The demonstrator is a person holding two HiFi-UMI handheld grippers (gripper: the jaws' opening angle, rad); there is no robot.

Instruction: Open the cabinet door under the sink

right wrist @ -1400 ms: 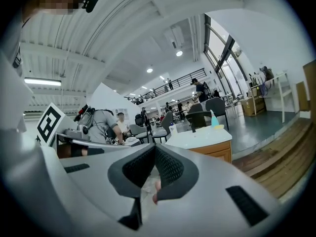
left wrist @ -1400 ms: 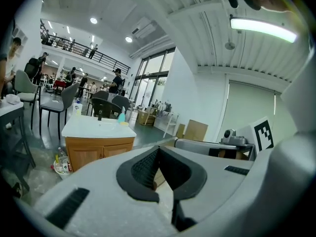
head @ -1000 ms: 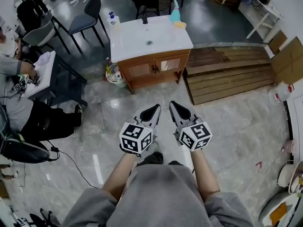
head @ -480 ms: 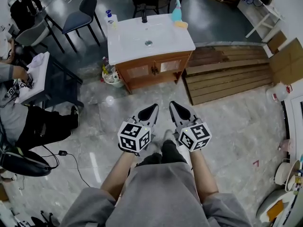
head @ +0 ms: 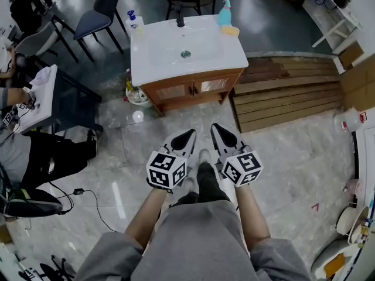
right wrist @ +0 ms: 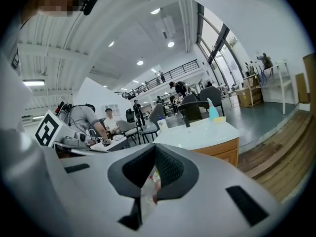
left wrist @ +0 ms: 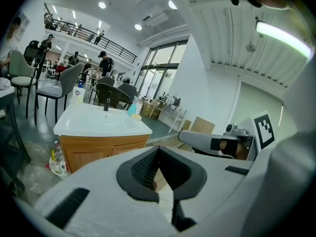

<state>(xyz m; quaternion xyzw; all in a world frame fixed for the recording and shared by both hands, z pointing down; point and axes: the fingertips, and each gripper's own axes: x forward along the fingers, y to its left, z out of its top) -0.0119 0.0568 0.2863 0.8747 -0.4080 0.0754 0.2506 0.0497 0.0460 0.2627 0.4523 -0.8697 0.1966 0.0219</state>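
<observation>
The sink cabinet stands ahead on the floor, with a white basin top (head: 186,45) over two shut wooden doors (head: 193,89) whose dark handles meet in the middle. My left gripper (head: 188,136) and right gripper (head: 218,130) hover side by side over the floor, well short of the doors. Both are shut with nothing in them. In the left gripper view the shut left gripper (left wrist: 158,149) points at the cabinet (left wrist: 98,149). In the right gripper view the shut right gripper (right wrist: 154,147) has the cabinet (right wrist: 222,154) to its right.
A pallet of wooden planks (head: 287,98) lies right of the cabinet. Bottles in a small tub (head: 133,93) sit at its left foot. A blue spray bottle (head: 225,10) stands on the basin top. Chairs, a dark table (head: 64,101) and a seated person are on the left.
The person has walked towards the cabinet, which now looks nearer and larger. Both grippers stay shut and side by side.
</observation>
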